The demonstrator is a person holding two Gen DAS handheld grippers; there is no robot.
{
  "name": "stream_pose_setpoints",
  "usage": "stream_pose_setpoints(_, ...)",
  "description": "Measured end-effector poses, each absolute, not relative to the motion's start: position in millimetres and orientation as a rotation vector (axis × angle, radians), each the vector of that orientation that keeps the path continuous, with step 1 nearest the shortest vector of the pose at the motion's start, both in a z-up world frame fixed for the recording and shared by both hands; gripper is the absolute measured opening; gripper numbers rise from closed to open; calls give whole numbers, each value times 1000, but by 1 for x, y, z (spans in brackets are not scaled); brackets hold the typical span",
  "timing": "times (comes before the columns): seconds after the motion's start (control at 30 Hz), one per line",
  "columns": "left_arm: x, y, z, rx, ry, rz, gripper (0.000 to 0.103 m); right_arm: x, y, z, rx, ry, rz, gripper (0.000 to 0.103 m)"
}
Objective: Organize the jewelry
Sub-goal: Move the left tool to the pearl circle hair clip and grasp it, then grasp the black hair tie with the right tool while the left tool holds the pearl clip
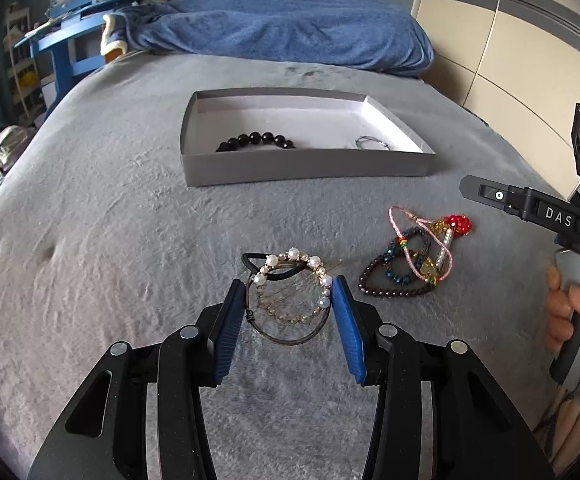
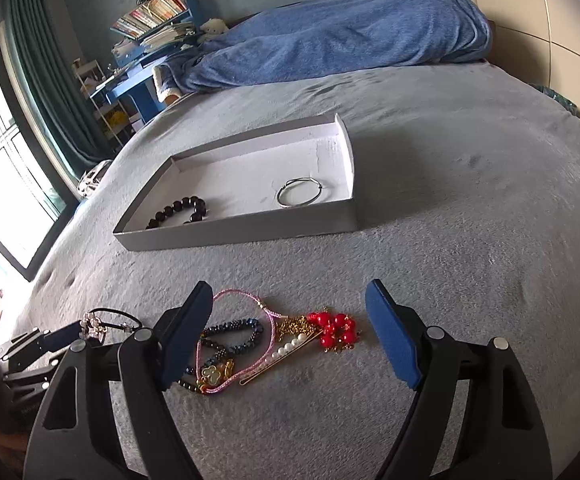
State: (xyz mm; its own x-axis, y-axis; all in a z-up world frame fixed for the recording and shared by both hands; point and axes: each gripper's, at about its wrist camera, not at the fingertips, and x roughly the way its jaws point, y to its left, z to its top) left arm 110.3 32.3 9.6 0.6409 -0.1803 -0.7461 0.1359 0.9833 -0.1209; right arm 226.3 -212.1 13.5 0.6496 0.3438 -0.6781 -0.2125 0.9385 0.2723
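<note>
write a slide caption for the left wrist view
Left gripper closing its jaws around a pearl hoop on the grey bedspread, box beyond.

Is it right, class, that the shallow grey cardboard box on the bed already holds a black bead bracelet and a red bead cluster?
Not quite. The shallow grey cardboard box holds the black bead bracelet and a thin silver bangle, not a red bead cluster. The right wrist view shows the red bead cluster lying on the grey bedcover, in the jewellery pile outside the box.
</note>
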Motion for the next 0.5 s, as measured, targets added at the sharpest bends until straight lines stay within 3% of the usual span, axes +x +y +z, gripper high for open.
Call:
stream_pose_setpoints(0.27,112,37,10,-98,860,-215,46,227,-211,12,174,802,325,78)
stream_pose_setpoints(0.5,115,30,-11,-86,977,-254,47,225,-210,11,178,797,328,78)
